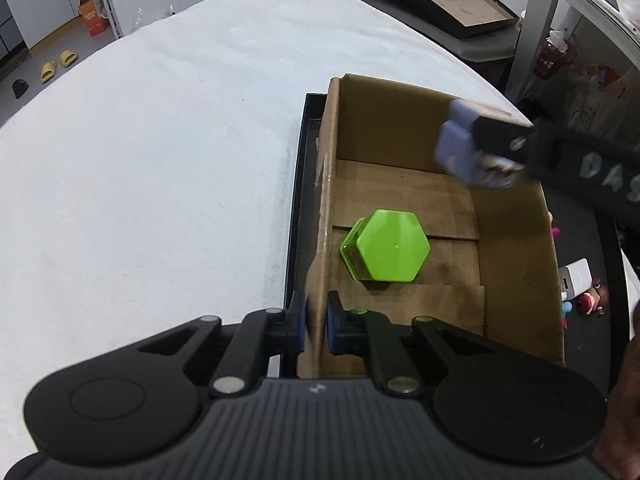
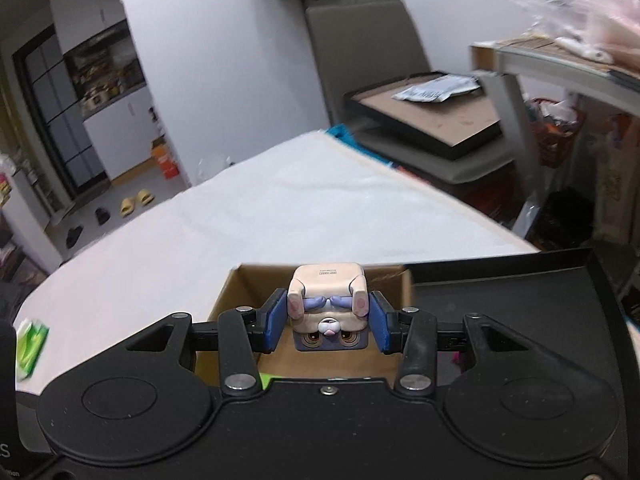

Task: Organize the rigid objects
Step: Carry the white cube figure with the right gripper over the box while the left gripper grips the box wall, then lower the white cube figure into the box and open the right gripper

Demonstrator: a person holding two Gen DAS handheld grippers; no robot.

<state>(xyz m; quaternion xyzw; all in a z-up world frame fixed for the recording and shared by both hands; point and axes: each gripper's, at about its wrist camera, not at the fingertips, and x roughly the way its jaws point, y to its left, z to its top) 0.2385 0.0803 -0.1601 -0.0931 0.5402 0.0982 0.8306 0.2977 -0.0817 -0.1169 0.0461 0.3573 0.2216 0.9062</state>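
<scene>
Left tongs pinch the near wall of the cardboard box, probably steadying it for the drop. Right tongs grip a cube-shaped animal figurine upside down, above the box's far end. A green hexagonal container already lies inside. The figurine's base label is too small to read.

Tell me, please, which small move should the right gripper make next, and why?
Probably lower the cube toy into the cardboard box and release. The right gripper grips it above the open box, whose wall the left gripper clamps; there is bare floor beside the green hexagonal container.
</scene>
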